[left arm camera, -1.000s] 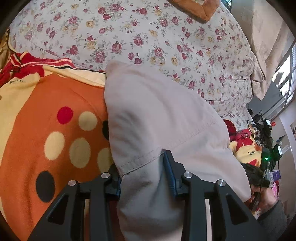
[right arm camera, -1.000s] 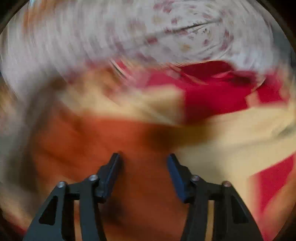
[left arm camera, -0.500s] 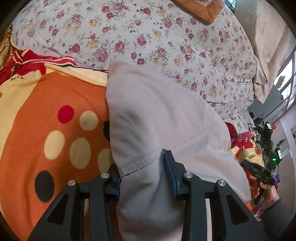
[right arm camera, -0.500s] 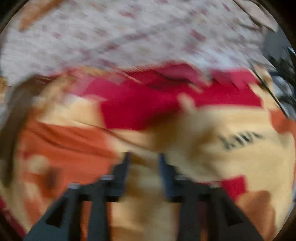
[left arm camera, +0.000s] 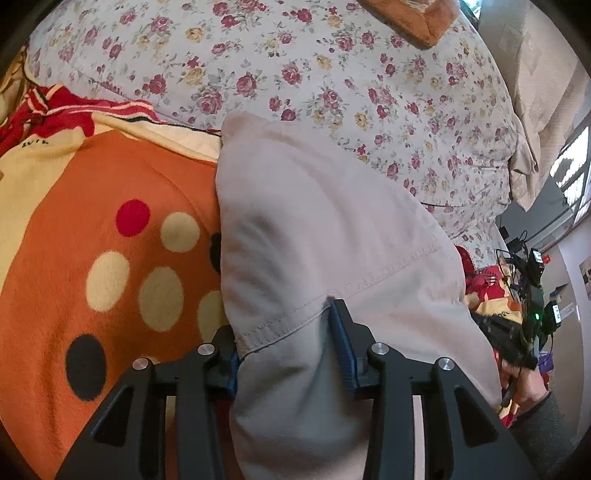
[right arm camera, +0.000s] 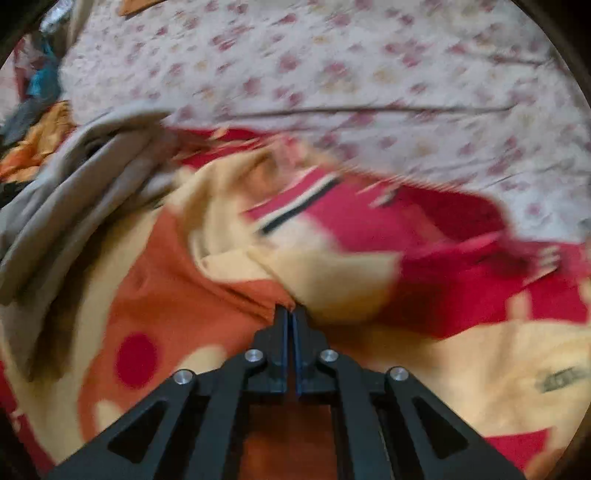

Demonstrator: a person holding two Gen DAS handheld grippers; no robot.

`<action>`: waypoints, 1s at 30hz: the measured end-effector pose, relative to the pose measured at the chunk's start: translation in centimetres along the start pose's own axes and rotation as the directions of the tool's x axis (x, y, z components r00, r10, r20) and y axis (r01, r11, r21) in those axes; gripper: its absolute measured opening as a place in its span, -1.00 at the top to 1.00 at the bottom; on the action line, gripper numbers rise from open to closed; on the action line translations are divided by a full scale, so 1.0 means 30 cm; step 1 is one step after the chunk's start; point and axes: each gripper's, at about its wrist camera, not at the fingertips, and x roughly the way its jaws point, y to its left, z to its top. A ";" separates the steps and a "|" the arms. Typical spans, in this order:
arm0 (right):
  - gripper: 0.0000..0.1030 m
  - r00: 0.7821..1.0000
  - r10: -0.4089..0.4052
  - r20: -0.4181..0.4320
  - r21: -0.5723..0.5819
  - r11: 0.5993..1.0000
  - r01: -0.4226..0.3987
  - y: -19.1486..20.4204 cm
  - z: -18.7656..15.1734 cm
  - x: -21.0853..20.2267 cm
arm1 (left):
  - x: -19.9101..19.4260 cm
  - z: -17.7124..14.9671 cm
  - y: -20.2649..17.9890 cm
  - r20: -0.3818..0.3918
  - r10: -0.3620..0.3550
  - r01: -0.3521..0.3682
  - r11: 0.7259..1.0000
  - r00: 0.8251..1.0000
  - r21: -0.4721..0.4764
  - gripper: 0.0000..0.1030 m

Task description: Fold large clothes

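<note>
A large beige garment lies over an orange, cream and red spotted blanket. My left gripper is shut on a thick bunched fold of the garment at its stitched hem, with the jaws held wide by the cloth. In the blurred right wrist view the garment hangs at the far left. My right gripper is shut, its tips pinching a raised fold of the blanket. The right gripper also shows at the right edge of the left wrist view.
A floral sheet covers the bed beyond the blanket. A brown cushion sits at the top. A curtain and window are at the far right, with cables and gear below them.
My right gripper went from open to shut, closing on a fold of the blanket while swinging across it. My left gripper holds the beige garment as before, almost unmoved.
</note>
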 end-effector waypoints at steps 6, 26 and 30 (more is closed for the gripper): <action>1.00 0.914 -0.400 -0.063 0.157 0.901 0.405 -0.341 0.037 0.012 | -0.001 0.007 0.000 -0.004 -0.003 0.003 1.000 1.000 -0.014 0.46; 0.86 0.928 -0.303 0.219 0.271 0.932 0.240 -0.070 0.064 -0.317 | -0.022 0.007 -0.005 0.009 0.022 -0.022 1.000 1.000 -0.001 0.40; 0.63 0.959 -0.176 0.221 0.311 0.945 0.102 0.151 0.039 -0.275 | -0.050 0.008 -0.009 0.025 0.025 -0.025 1.000 0.999 0.003 0.40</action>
